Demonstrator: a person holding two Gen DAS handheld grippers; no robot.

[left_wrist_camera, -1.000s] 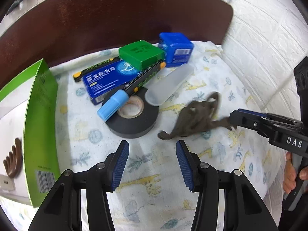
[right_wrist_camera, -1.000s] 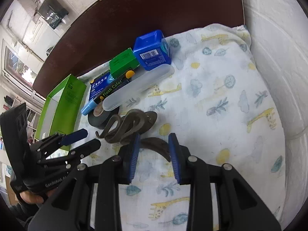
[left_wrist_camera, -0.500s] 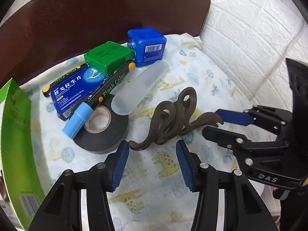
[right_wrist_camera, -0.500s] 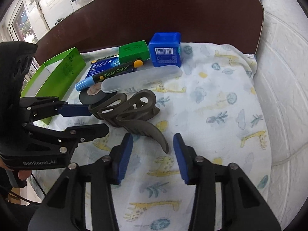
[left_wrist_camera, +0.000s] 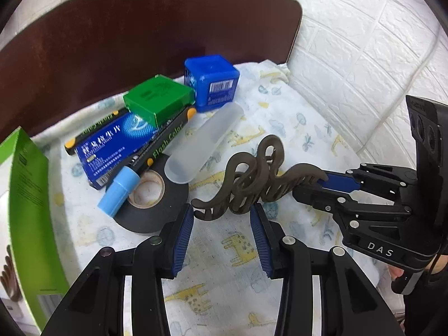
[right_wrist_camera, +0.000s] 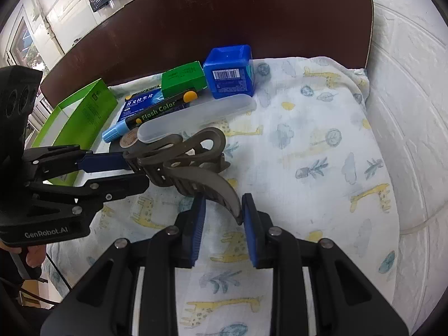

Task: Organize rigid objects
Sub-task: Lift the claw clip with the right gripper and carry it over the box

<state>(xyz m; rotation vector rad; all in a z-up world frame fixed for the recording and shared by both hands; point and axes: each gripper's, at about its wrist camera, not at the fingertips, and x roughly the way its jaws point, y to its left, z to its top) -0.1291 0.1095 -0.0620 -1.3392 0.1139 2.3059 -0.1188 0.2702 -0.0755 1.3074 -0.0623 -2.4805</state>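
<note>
A dark brown wavy hair claw clip (left_wrist_camera: 253,179) stands tilted on the printed cloth, between both grippers; it also shows in the right wrist view (right_wrist_camera: 190,165). My left gripper (left_wrist_camera: 221,218) is open, its fingertips at either side of the clip's near left end. My right gripper (right_wrist_camera: 221,210) has its jaws around the clip's curved end tip, with a gap still showing, and it shows from the side in the left wrist view (left_wrist_camera: 324,187). Behind lie a black tape roll (left_wrist_camera: 156,204), a blue-capped marker (left_wrist_camera: 145,168), a frosted tube case (left_wrist_camera: 204,145), a blue flat box (left_wrist_camera: 114,145), a green box (left_wrist_camera: 156,103) and a blue cube (left_wrist_camera: 212,82).
An open green carton (left_wrist_camera: 28,196) stands at the left edge of the cloth. A dark brown curved board (left_wrist_camera: 126,28) rises behind the objects. A white brick-pattern wall (left_wrist_camera: 364,56) is on the right. The cloth (right_wrist_camera: 322,145) extends to the right.
The left gripper moved forward until its fingertips flank the clip's end. The right gripper came in around the clip's other end and narrowed. The clip now stands more upright.
</note>
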